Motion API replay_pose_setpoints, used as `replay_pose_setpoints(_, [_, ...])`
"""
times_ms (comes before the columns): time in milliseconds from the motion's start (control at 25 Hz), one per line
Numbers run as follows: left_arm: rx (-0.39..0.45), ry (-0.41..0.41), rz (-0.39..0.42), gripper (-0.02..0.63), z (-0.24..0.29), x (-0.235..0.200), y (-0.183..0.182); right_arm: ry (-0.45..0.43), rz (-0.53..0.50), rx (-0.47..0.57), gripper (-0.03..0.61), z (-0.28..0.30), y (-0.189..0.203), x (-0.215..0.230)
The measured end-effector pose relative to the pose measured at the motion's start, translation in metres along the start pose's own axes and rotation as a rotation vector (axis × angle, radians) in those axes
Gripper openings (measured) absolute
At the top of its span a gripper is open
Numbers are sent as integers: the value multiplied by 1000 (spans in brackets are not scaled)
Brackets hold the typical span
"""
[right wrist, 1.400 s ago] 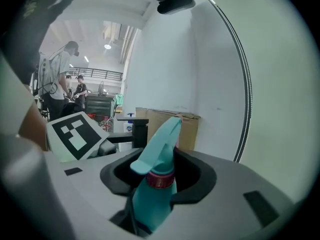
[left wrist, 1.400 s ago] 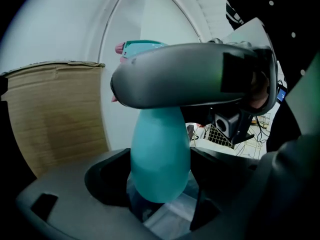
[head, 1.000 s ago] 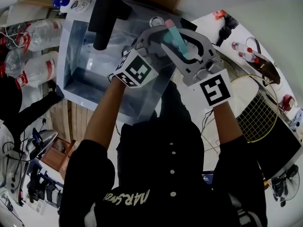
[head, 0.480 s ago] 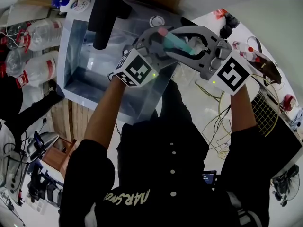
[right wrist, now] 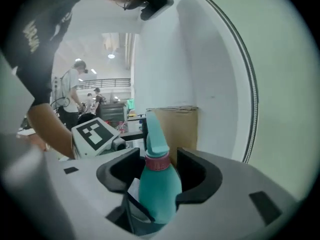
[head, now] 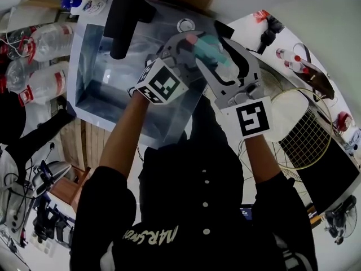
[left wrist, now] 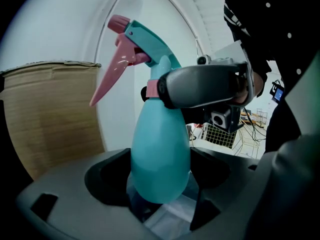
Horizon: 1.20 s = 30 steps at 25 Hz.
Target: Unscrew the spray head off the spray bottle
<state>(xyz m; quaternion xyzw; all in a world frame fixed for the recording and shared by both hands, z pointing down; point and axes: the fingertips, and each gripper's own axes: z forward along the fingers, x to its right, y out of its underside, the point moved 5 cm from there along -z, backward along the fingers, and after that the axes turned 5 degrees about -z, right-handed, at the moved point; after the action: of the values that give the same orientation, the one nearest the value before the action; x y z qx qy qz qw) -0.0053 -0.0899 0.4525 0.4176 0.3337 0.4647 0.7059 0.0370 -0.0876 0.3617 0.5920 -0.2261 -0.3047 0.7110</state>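
Left gripper (left wrist: pixel 158 178) clamps the teal spray bottle (left wrist: pixel 160 144) by its belly; right gripper (right wrist: pixel 157 176) jaws (just opening) stand loose around the pink collar (right wrist: pixel 157 163)

Spray bottle (left wrist: pixel 160 154): smooth teal plastic, faint sheen
Spray head (left wrist: pixel 150 44): smooth teal and pink plastic
Left gripper (left wrist: pixel 160 186): matt grey plastic shell, darker matt fingers (left wrist: pixel 102 181)
Cardboard box (left wrist: pixel 50 119): matt brown paper board, ragged top edge
Tub (head: pixel 84 55): shiny, metal-looking walls
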Motion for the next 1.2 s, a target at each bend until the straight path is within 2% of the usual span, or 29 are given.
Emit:
replay_pose_setpoints(120, [-10,-3,0,383,1,1,-1,106,33,13,239,2,-7,-3])
replay_pose_setpoints(200, [-10,-3,-1,383,1,1,-1,156,-1,-11,181,2,-9,-4])
replay_pose_setpoints(360, [-10,-4,-3,383,1,1,-1,139,-101,-86,163,1,-5,-8])
replay_pose_setpoints(400, [-10,-4,-3,383,1,0,-1,113,-118,-93,163,0,-4,-8])
replay_pose_setpoints(480, [-10,-2,-3,383,2,0,-1,53,-58,-57,163,0,-2,-5])
replay_pose_setpoints(560, [-11,2,-4,383,2,-1,-2,-59,-12,-16,163,0,-1,0])
replay_pose_setpoints(800, [-18,10,-5,383,3,-3,-2,-485,-141,20,163,3,-1,12])
replay_pose_setpoints(920, [-20,10,-7,383,4,-3,-3,-636,-191,47,163,5,-3,15])
replay_pose_setpoints(1040, [-22,10,-8,383,3,-2,-2,-684,-189,78,163,6,-5,14])
replay_pose_setpoints(1200, [-26,12,-7,383,3,-2,-2,-634,-136,103,177,6,-7,14])
